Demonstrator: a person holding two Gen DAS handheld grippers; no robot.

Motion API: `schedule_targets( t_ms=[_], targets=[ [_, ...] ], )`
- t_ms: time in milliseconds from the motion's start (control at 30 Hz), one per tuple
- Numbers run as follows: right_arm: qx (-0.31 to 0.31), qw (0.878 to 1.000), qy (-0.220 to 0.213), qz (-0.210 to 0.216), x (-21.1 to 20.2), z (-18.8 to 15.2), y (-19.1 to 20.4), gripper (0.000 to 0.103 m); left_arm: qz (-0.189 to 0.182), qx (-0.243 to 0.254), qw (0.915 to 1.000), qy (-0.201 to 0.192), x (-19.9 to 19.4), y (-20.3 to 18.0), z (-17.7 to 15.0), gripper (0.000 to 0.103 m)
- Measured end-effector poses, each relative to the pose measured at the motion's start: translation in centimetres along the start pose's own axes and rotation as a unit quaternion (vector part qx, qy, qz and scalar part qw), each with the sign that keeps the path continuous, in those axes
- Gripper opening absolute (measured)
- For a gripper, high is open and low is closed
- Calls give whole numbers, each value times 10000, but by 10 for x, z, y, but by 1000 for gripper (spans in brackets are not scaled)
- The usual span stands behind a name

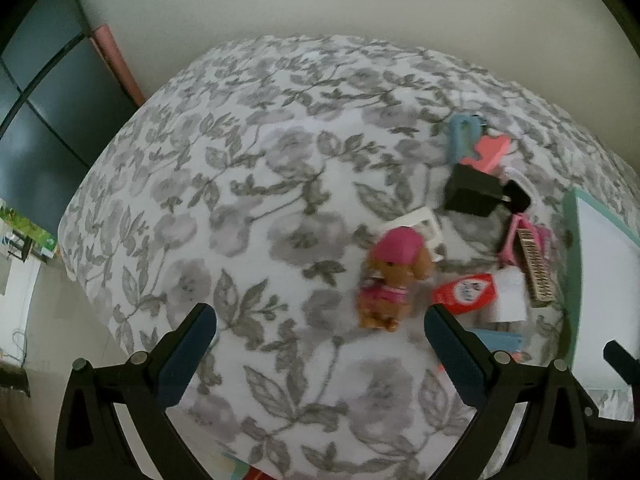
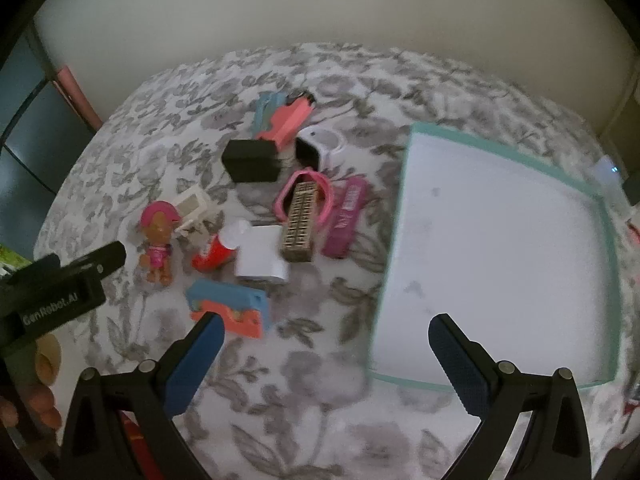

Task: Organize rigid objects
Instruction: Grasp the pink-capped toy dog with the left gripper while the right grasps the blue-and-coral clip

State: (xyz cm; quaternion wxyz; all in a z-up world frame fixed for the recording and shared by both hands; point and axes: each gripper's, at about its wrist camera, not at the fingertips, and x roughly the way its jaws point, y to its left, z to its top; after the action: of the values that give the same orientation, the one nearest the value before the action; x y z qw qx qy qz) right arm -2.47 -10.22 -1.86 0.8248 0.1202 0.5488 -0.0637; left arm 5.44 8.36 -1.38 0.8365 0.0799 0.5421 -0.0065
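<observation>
Left gripper point(image 1: 320, 316) spread wide and empty, toy dog point(image 1: 390, 276) just ahead at one o'clock, standing upright on the bed point(image 1: 240, 200). Right gripper point(image 2: 326, 326) likewise wide, tray point(image 2: 500, 240) at one o'clock.

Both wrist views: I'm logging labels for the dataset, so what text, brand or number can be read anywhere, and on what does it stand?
"GenRobot.AI": white print on the black body of the left gripper, seen in the right wrist view.
Red bottle: white label with marks, too blurred to read.
Magenta case: pale lettering, too blurred to read.
Green package at the left edge: print too small to read.
Nothing else legible in either view.
</observation>
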Motion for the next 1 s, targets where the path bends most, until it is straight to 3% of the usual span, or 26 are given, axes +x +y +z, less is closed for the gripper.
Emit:
schedule_targets(
  t_ms=[300, 533, 1000],
  targets=[
    [-111, 9986, 416, 292, 32, 6, 35, 103, -144, -171, 9995, 206, 25, 23, 4, 103],
    [-177, 9979, 594, 197, 57, 7, 52, 103, -348, -230, 9989, 191, 31, 31, 8, 103],
    [-206, 9975, 668, -137, 91, 9, 61, 103, -928, 428, 9946, 152, 49, -4, 14, 103]
  ],
)
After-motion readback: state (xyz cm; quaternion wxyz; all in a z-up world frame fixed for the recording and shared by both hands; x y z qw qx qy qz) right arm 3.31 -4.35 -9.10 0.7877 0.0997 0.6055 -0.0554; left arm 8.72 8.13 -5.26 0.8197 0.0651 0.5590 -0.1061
